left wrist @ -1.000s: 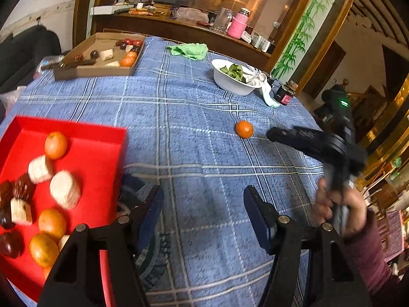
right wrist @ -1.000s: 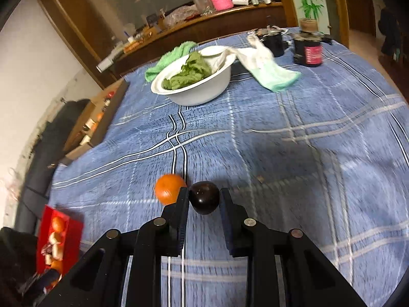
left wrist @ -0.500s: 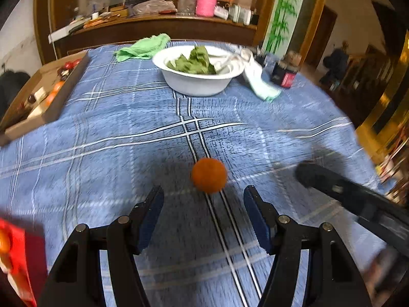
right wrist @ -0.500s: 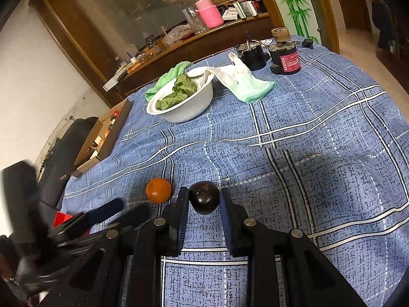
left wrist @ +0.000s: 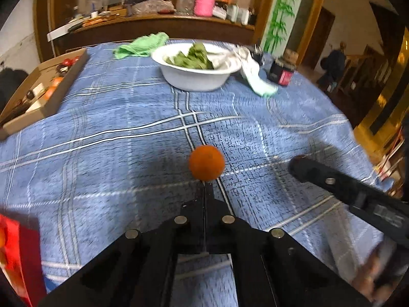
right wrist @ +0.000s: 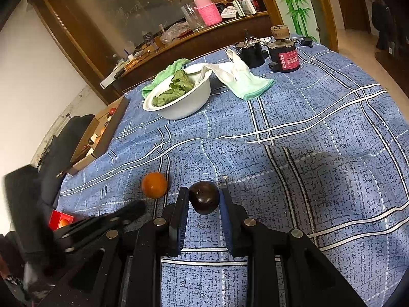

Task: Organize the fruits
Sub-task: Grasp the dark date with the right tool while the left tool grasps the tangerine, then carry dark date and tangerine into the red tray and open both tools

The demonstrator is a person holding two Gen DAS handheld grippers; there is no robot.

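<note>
An orange (left wrist: 206, 163) lies on the blue checked tablecloth, just beyond my left gripper (left wrist: 204, 188), whose jaws are shut together and empty behind it. The orange also shows in the right wrist view (right wrist: 154, 185), with the left gripper (right wrist: 135, 208) beside it. My right gripper (right wrist: 204, 199) is shut on a dark plum (right wrist: 204, 197) and holds it above the cloth; the right gripper also shows at the right of the left wrist view (left wrist: 297, 166). A red tray (left wrist: 18, 253) with fruit sits at the lower left edge.
A white bowl (left wrist: 196, 79) of green leaves stands at the back middle, with a green cloth (left wrist: 141, 46) behind it and a white glove (left wrist: 253, 74) beside it. A cardboard box (left wrist: 48, 87) with fruit lies at the left. A dark jar (right wrist: 283, 51) stands far right.
My left gripper has swung from the red tray to the orange and its jaws have closed from wide open to shut. The right gripper still holds the plum, almost still.
</note>
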